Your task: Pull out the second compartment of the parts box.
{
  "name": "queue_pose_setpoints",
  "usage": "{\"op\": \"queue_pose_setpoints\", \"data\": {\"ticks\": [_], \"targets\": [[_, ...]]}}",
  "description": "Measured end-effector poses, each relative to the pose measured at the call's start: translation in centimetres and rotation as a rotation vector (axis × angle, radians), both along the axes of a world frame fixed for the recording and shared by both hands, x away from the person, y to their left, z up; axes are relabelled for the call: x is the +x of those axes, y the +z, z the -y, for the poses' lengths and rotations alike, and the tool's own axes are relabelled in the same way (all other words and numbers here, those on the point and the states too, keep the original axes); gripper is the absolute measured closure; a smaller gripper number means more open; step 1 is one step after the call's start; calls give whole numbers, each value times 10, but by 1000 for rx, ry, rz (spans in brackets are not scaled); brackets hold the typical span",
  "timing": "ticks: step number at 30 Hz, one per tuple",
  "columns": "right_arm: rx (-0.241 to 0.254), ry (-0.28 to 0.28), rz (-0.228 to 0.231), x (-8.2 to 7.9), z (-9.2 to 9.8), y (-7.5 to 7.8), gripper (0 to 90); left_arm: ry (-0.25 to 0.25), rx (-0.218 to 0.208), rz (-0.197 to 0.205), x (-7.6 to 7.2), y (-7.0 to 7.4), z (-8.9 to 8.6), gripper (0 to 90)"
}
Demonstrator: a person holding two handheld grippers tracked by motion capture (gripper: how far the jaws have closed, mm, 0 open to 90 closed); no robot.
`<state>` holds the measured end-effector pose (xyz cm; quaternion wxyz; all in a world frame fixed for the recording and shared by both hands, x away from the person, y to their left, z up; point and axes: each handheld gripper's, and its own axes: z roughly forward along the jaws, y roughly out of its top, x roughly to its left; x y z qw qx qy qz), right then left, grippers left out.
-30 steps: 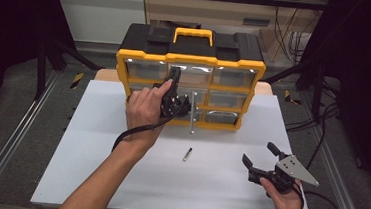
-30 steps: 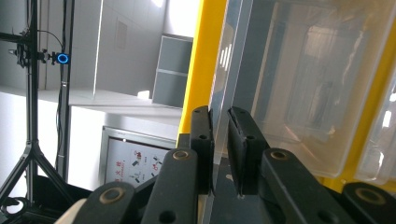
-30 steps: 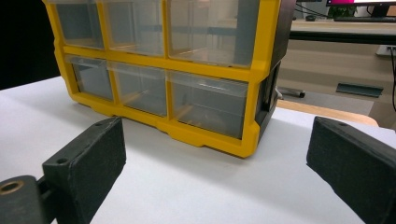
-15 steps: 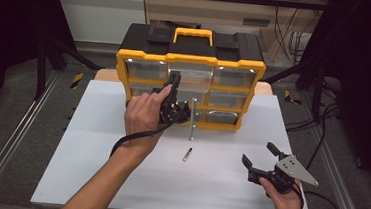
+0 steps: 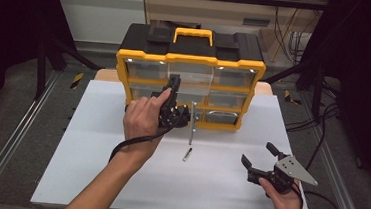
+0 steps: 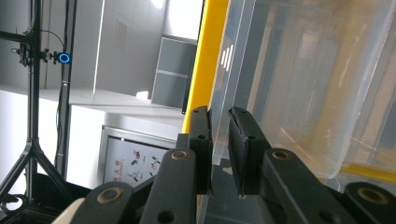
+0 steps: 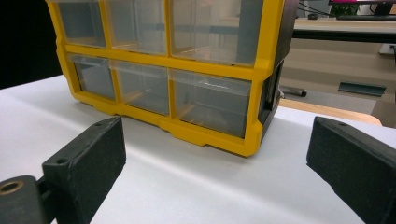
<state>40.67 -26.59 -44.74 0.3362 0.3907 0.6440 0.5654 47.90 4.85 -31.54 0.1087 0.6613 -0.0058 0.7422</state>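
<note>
My left tool [image 6: 219, 140] pinches a clear drawer's [image 6: 299, 88] front in the organizer [image 5: 190, 80] at the table's [image 5: 93, 167] far edge; drawer barely out. Right tool [image 5: 262, 158] rests spread, near corner.

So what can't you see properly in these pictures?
- High view: the hand hides where the left gripper grips the clear drawer.
- High view: the small part on the table is too tiny to name.
- Left gripper view: the drawer is cut off by the edges.
</note>
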Motion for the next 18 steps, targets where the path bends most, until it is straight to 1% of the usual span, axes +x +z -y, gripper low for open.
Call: {"op": "queue_pose_setpoints", "data": {"ticks": [5, 17, 18], "targets": [[2, -3, 3, -1, 1, 0, 50, -2, -6, -2, -3, 0, -1, 791], [3, -4, 3, -1, 1, 0, 50, -2, -4, -3, -8, 0, -1, 790], [2, -3, 4, -1, 1, 1, 50, -3, -10, -5, -9, 0, -1, 790]]}}
